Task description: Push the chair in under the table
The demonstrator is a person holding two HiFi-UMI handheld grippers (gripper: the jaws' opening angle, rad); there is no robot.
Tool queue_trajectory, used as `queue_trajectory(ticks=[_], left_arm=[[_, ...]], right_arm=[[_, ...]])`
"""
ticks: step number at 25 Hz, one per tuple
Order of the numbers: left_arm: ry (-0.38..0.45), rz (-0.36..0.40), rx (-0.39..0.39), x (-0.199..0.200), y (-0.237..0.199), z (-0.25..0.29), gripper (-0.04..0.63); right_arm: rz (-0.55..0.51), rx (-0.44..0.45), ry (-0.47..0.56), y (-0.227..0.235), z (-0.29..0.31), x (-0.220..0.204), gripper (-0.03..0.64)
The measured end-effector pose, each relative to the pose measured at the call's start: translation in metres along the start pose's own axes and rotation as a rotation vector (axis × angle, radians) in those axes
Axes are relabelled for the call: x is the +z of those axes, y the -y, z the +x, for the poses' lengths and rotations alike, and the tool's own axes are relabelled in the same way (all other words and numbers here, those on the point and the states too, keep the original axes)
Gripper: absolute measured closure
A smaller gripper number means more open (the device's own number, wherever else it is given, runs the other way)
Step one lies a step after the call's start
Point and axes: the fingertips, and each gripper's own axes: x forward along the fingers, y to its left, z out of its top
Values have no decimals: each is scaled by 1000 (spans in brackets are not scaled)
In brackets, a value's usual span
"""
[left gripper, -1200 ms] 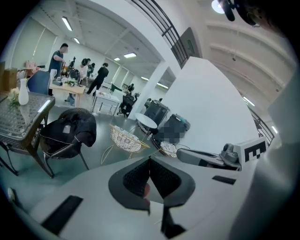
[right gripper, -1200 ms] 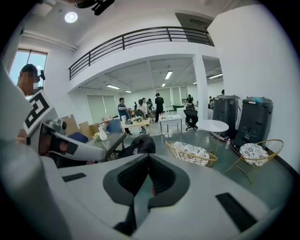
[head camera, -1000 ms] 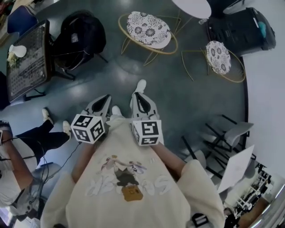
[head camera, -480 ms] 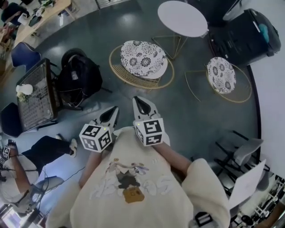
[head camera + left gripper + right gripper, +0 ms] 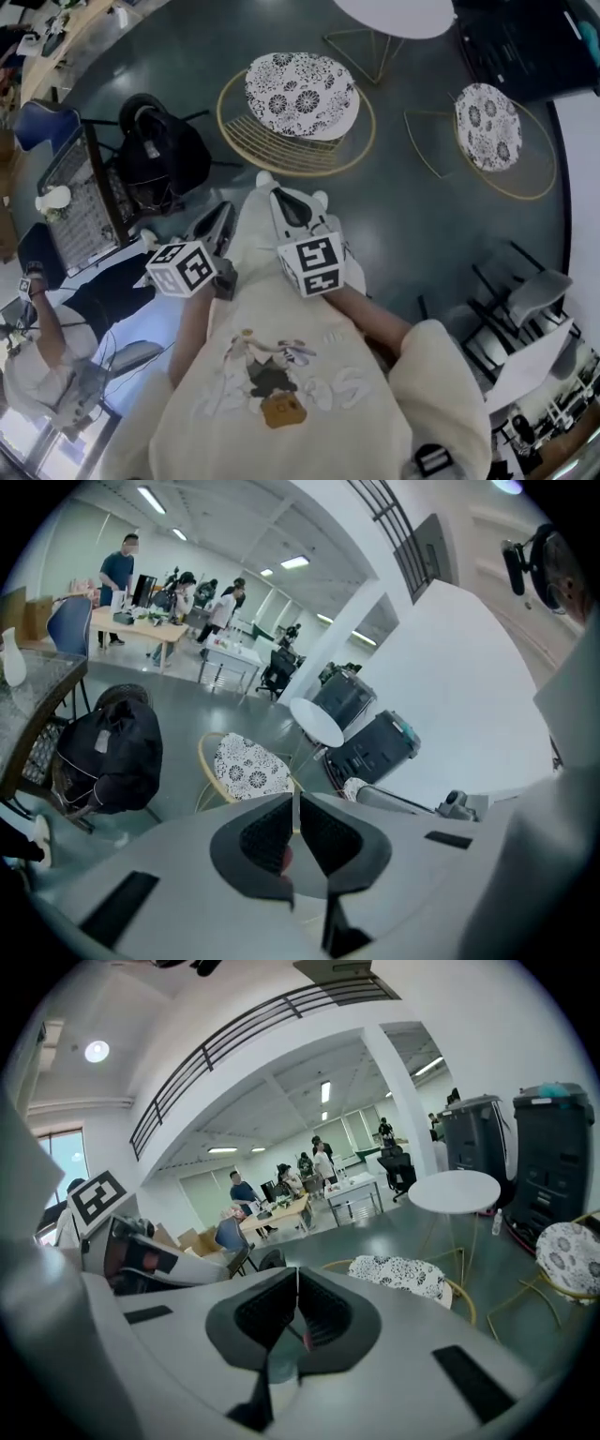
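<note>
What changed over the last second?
Person walked forward, bringing the left gripper and right gripper nearer the patterned chair and round table. Nothing gripped or released. Both grippers stayed shut and empty; chair looks unmoved.

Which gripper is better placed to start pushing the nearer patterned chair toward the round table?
Probably the right gripper: shut and empty, it sits closer to the chair, roughly in line with the table. The left gripper, also shut, is farther off, toward the black bag.
</note>
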Motion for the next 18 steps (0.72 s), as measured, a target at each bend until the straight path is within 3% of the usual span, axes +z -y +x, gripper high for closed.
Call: queue_trajectory(ticks=[5, 11, 18], left_arm=[[-106, 68, -16, 24, -15, 37, 584], [-199, -48, -113, 39, -27, 90, 583], [-210, -181, -92, 39, -51, 127, 563]], right_arm=[[-15, -48, -6, 15, 24, 17, 609], [-26, -166, 4, 46, 35, 33, 607], [0, -251, -14, 73, 48, 25, 609]])
